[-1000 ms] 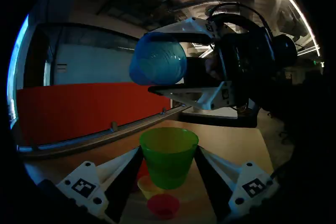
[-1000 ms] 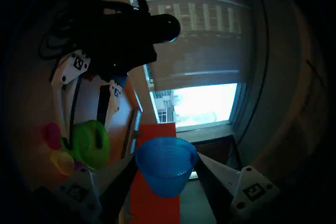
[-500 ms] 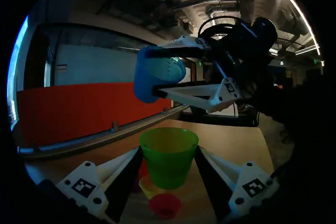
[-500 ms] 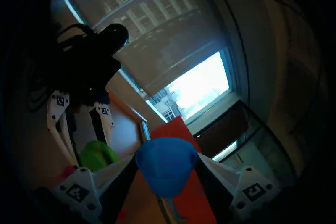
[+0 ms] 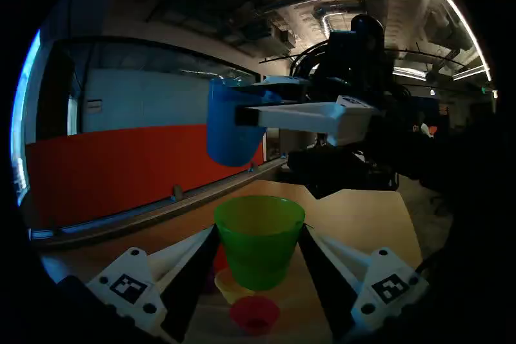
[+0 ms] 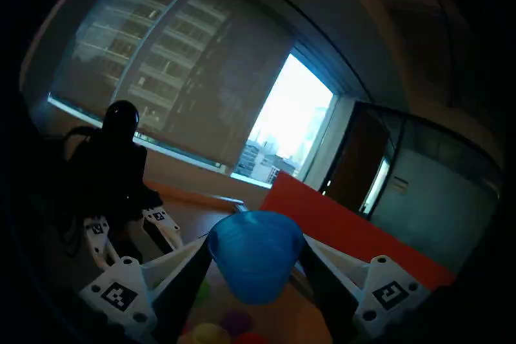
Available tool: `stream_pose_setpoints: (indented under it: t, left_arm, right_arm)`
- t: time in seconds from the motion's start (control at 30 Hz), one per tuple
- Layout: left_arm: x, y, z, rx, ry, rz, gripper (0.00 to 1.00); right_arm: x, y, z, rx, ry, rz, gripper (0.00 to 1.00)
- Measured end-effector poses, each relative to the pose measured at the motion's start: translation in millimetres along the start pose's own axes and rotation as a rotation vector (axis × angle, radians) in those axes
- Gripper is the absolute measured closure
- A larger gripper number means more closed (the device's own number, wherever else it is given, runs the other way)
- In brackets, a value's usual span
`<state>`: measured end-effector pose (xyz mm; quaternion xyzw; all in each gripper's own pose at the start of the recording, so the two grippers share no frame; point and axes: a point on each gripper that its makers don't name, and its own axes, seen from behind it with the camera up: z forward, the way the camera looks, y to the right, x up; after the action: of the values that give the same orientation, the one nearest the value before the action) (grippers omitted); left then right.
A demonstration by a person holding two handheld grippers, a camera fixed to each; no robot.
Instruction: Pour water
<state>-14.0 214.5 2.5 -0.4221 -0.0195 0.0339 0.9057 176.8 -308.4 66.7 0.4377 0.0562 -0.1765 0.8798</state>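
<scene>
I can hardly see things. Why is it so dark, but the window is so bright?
Right gripper view: daylight whites out the window, so the blue cup looks dim. Left gripper view: the room is gloomy, ceiling light strips glare, the green cup is sharp, and straight edges bend.

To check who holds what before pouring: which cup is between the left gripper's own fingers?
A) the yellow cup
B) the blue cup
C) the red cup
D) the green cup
D: in the left gripper view the green cup sits clamped between the fingers of the left gripper, while the blue cup is in the right gripper.
</scene>
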Motion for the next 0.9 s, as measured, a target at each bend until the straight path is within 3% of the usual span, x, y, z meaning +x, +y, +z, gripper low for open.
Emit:
stream_pose_setpoints:
  t: [0.17,0.37,0.63,0.9]
  left_arm:
    - [1,1.1,0.1,-0.003,-0.002,0.0,0.15]
    - [0,-1.0,0.0,0.0,-0.006,0.004,0.15]
    - [-5,-8.3,-4.2,0.02,-0.018,0.003,0.15]
    - [-20,-29.8,-13.4,0.071,-0.047,-0.002,0.15]
  right_arm:
    - [0,-3,0.7,0.022,0.005,0.157,0.09]
    - [-2,-1,-0.5,0.027,0.001,0.269,0.09]
    - [-15,1,-9.4,0.03,-0.027,0.304,0.09]
    - [-44,7,-25.0,0.016,-0.084,0.303,0.09]
